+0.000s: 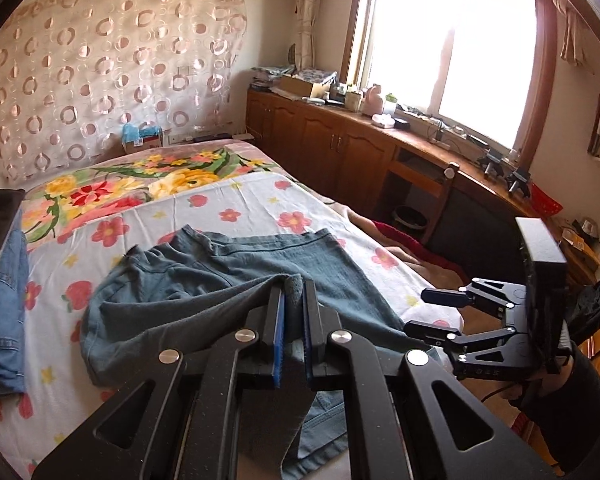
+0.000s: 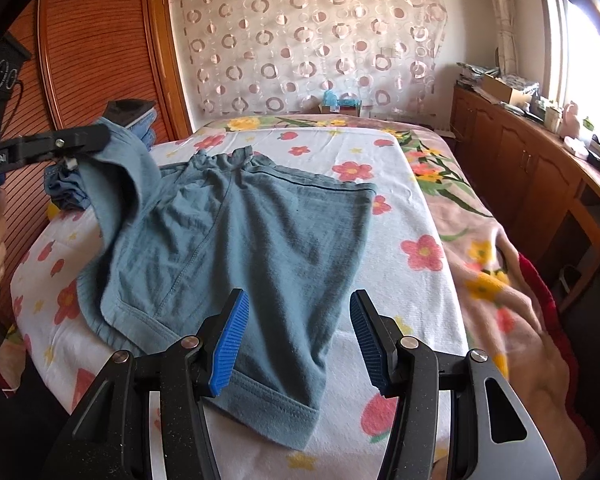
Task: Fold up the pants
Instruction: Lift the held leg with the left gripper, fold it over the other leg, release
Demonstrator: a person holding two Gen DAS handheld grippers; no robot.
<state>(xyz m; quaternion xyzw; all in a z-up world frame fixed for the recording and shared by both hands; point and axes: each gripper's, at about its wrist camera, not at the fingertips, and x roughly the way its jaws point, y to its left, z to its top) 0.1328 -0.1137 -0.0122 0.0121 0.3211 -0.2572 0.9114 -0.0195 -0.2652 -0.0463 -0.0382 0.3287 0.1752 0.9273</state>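
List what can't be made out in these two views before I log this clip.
- Left wrist view: the left tongs and their frame cover the near part of the pants.
- Right wrist view: the denim pile sits behind the lifted pant leg.
- Both views: window overexposed; countertop clutter too small.

Both my wrist views look low along my fingers (image 1: 274, 312) toward the headboard curtain (image 2: 312, 44), sharing bed (image 2: 432, 200) and pants (image 2: 240, 232).

Pants (image 2: 236, 232): soft matt knit cloth; fingers (image 2: 230, 340): ribbed blue pads, matt black frame.
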